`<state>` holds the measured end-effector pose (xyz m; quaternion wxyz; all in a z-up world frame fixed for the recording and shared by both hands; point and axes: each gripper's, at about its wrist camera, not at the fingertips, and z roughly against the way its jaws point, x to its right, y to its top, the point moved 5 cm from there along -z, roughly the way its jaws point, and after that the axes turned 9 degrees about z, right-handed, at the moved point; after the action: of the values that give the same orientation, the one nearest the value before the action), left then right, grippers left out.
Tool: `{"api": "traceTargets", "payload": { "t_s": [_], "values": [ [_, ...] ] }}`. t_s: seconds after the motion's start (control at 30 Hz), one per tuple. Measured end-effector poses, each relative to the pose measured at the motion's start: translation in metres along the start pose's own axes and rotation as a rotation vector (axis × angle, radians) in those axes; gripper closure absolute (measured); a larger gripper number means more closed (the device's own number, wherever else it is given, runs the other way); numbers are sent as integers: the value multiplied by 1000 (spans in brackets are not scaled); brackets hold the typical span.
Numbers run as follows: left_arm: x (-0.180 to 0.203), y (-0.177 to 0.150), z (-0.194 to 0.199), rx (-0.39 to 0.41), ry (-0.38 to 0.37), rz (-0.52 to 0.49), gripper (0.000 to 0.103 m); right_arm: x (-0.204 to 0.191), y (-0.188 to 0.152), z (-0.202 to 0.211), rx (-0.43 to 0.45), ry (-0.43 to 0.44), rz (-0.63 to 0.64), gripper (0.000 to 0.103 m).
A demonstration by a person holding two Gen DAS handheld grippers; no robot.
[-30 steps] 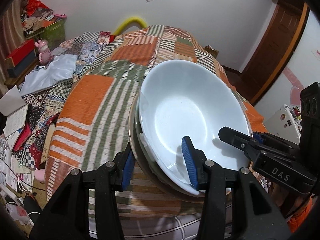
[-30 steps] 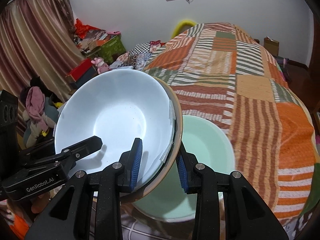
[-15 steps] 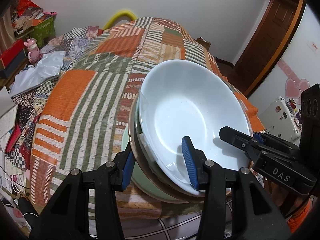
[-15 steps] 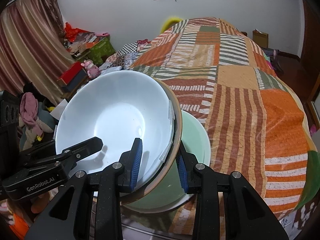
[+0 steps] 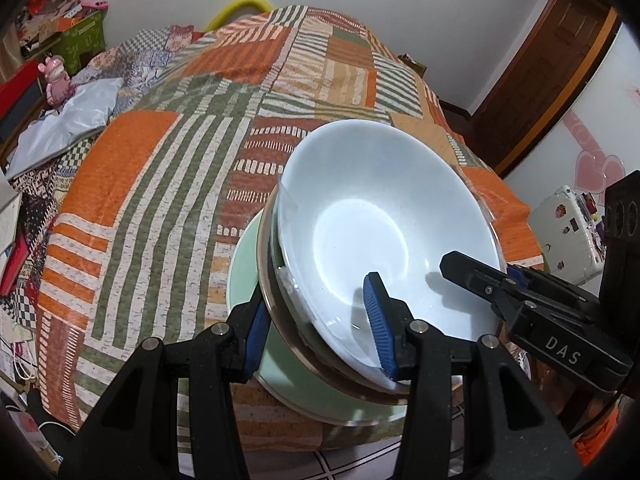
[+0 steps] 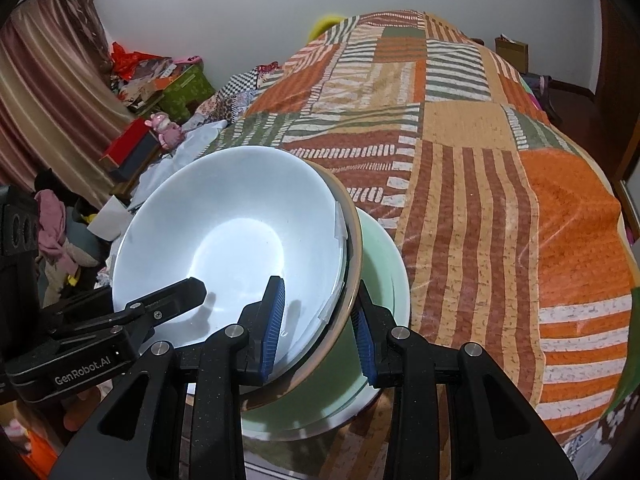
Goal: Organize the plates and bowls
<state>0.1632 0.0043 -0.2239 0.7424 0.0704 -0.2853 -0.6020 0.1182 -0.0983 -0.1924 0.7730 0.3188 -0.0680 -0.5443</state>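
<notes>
left wrist view: we carry a white bowl (image 5: pixel 384 232) nested in a tan-rimmed dish (image 5: pixel 267 280), left fingers (image 5: pixel 316 324) and right fingers (image 6: pixel 318 328) clamped on opposite rims, directly above the green plate (image 5: pixel 244 264) on the quilt-covered bed (image 5: pixel 160 160).
</notes>
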Motion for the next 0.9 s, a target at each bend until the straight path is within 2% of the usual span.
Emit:
{"api": "traceTargets", "payload": {
  "t_s": [0.3, 0.4, 0.7, 0.9],
  "values": [
    [-4, 2, -7, -12, -17, 28, 57, 2, -2, -1, -2, 29, -1, 72],
    [-5, 1, -6, -15, -22, 22, 57, 5, -1, 8, 28, 1, 14, 72],
    [2, 6, 41, 157, 44, -73, 50, 3, 8, 48, 116, -31, 30, 69],
    [15, 11, 90, 303, 23, -109, 50, -20, 22, 94, 250, -52, 102, 69]
  ]
}}
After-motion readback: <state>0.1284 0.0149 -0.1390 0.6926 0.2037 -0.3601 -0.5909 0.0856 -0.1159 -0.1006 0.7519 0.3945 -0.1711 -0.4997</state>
